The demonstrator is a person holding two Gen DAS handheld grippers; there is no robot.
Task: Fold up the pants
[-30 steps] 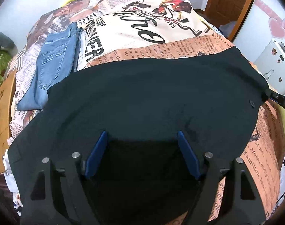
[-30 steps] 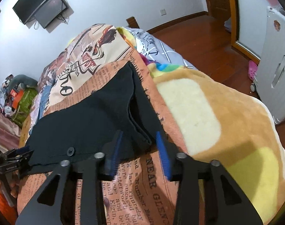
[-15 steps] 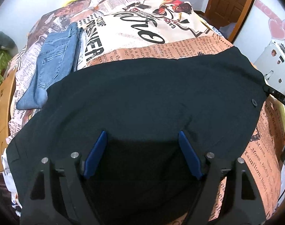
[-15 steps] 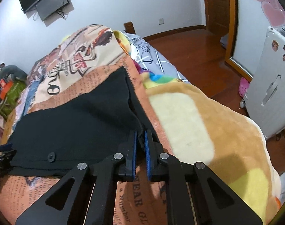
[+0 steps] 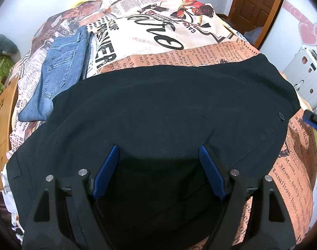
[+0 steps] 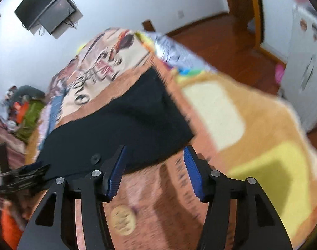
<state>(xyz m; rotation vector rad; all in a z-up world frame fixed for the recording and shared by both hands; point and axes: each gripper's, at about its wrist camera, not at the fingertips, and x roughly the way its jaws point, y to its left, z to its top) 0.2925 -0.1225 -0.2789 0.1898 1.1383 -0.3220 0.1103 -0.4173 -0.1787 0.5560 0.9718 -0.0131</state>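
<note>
**Black pants spread on the bed**

I see the black pants [image 5: 158,108] flat on the newsprint bedspread [image 5: 150,41], jeans [image 5: 58,66] at ten o'clock. Left gripper [image 5: 158,166] fingers gape over the cloth; right gripper [image 6: 154,166] fingers spread, empty. Wall TV [image 6: 48,14], wooden floor [image 6: 231,39].

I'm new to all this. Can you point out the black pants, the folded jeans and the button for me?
black pants [image 5: 158,108]: left wrist view, middle of the fabric.
folded jeans [image 5: 58,68]: left wrist view, back pocket area.
button [image 5: 281,115]: left wrist view, its centre.
</note>
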